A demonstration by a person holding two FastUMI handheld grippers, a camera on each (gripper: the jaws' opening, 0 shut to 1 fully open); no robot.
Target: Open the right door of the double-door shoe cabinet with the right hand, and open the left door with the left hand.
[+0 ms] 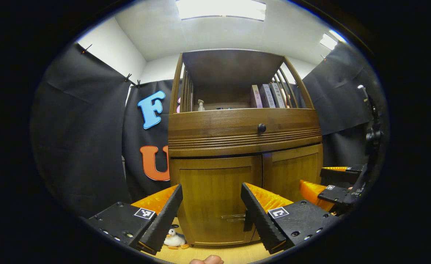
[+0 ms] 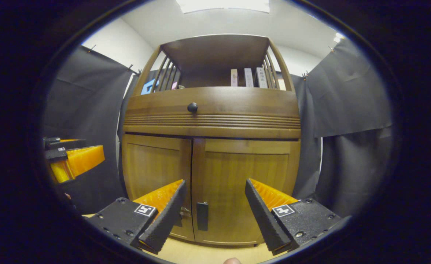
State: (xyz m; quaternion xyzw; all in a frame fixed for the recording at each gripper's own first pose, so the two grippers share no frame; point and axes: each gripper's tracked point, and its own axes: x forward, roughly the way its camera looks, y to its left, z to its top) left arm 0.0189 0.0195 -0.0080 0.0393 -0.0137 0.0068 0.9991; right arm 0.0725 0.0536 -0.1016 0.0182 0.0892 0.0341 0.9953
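Left gripper view: your left gripper (image 1: 212,205) faces the shoe cabinet (image 1: 245,146) with its jaws spread wide and nothing between them. The left door (image 1: 215,198) lies shut in the gap between the fingers, and its handle (image 1: 234,217) sits low, just beside the inner edge of the right-hand finger. The centre seam where the two doors meet runs straight up above that finger. To the far right you see your right gripper (image 1: 331,183), off the cabinet front and near the outer edge of the right door (image 1: 292,172). A small toy duck (image 1: 174,239) rests on the floor (image 1: 234,253) at the cabinet's lower left corner, beside the left finger.

Right gripper view: your right gripper (image 2: 215,209) also stands wide open and holds nothing. The right door (image 2: 245,187) is shut; its dark handle (image 2: 202,215) lies between the fingers, nearer the left one, close to the centre seam. The left door (image 2: 153,168) is shut as well. The left gripper (image 2: 72,159) shows at the far left edge, apart from the cabinet. Above both doors a drawer front with a round knob (image 2: 192,107) overhangs slightly, and books (image 2: 248,77) stand on the open shelf. Open cloth wall lies to either side of the cabinet.
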